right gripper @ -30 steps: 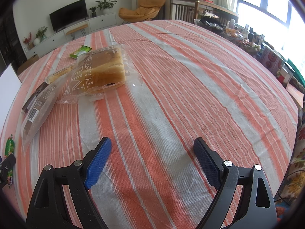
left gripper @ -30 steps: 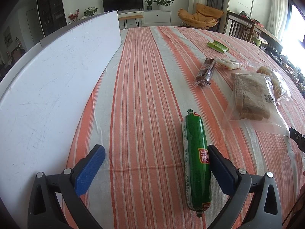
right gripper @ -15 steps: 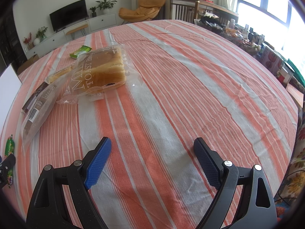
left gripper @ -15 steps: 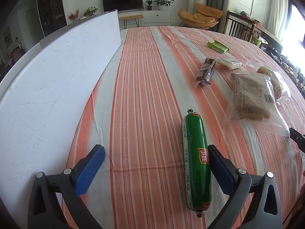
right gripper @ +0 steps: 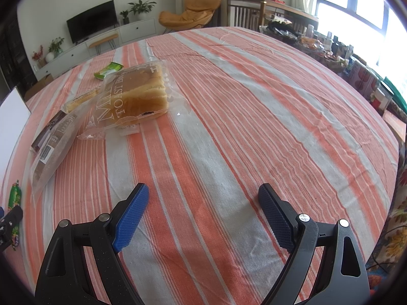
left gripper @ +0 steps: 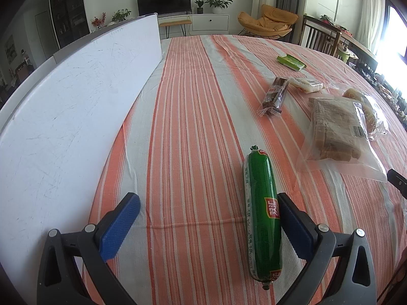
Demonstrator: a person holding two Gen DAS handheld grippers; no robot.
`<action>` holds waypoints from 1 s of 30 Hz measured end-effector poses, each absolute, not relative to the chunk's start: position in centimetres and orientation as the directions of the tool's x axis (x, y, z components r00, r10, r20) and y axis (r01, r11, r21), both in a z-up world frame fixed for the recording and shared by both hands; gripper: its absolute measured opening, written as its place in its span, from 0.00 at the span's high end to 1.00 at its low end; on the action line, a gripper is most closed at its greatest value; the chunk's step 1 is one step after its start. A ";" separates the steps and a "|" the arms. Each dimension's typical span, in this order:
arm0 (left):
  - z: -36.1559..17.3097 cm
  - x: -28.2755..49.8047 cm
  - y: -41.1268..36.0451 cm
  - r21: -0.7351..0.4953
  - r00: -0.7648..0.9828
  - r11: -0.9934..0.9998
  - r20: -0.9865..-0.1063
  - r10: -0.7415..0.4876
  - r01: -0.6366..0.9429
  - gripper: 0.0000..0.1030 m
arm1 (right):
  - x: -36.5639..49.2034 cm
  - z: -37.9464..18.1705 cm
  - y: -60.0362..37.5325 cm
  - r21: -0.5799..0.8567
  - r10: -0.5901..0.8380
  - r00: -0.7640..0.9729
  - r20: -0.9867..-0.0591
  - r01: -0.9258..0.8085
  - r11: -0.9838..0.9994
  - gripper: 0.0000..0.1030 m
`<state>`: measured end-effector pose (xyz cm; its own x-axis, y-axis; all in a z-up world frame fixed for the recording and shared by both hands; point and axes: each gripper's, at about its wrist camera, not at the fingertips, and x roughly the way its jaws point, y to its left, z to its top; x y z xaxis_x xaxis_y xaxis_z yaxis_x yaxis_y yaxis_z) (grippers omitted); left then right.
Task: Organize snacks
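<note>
A green sausage (left gripper: 262,213) lies lengthwise on the striped cloth, just inside the right finger of my left gripper (left gripper: 207,222), which is open. Farther right lie a clear bag of brown bread slices (left gripper: 335,132), a dark brown bar (left gripper: 274,96), a pale wrapped snack (left gripper: 306,84) and a green packet (left gripper: 291,62). My right gripper (right gripper: 203,214) stands open over bare cloth with nothing between its fingers. Up and to its left sits a toast bread bag (right gripper: 134,99), then the brown slices bag (right gripper: 54,147), the green packet (right gripper: 108,70) and the sausage (right gripper: 14,198).
A white board (left gripper: 68,106) stands upright along the table's left side. The striped tablecloth (right gripper: 254,117) covers a round table. Cluttered goods (right gripper: 366,81) sit beyond its right edge, with chairs and a TV unit behind.
</note>
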<state>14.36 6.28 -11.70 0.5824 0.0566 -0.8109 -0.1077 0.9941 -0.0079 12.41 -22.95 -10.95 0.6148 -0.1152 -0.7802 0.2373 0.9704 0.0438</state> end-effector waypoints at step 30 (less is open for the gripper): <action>-11.8 14.4 6.3 -0.009 0.583 0.994 -0.811 0.056 -0.108 0.00 | 13.9 -11.1 -19.3 0.656 0.650 0.304 -0.696 -0.100 0.748 0.78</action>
<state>14.44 6.32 -11.76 0.5826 0.0562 -0.8108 -0.1079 0.9941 -0.0086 13.93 -19.25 -11.11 0.3040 0.6504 -0.6961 -0.1001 0.7485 0.6556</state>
